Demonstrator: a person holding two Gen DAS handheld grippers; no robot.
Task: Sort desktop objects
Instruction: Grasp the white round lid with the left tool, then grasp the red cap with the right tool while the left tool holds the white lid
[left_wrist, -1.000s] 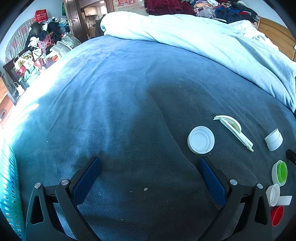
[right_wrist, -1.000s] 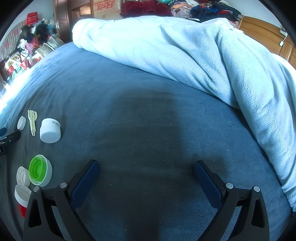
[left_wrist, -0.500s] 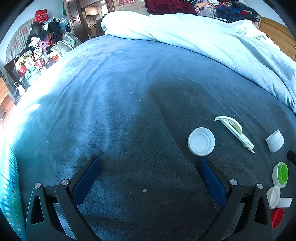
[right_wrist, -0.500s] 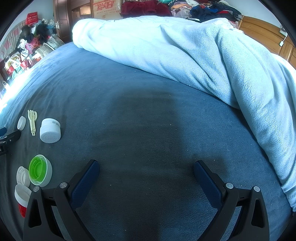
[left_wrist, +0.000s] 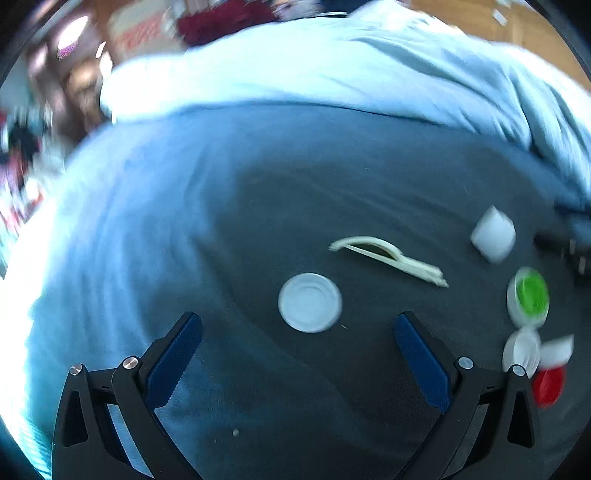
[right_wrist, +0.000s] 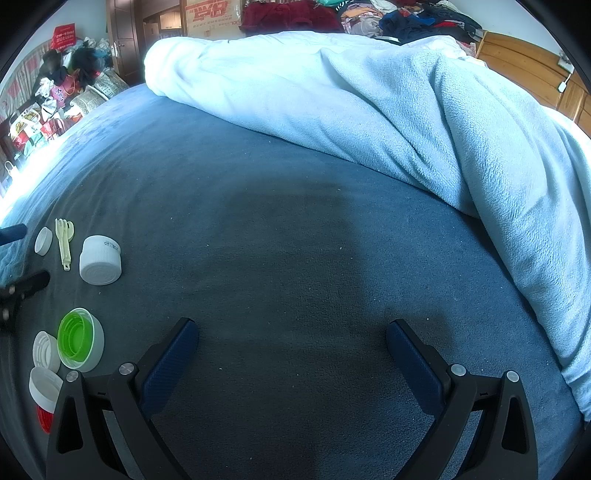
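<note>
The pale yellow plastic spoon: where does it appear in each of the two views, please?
Left wrist view: the pale yellow plastic spoon lies right of centre, beyond the open left claw.
Right wrist view: it lies at the far left edge.
Shared landmark: the green-lined white round cap.

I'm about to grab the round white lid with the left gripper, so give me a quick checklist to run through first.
1. Left gripper open: ok.
2. White lid lined up between the fingers: ok, just ahead of the tips.
3. Lid clear of the cream spoon: ok, apart.
4. Left view sharp enough to aim: not ok, blurred.
5. Right gripper empty and out of the way: ok, open over bare blanket.
6. Height above the lid: cannot tell.
</note>
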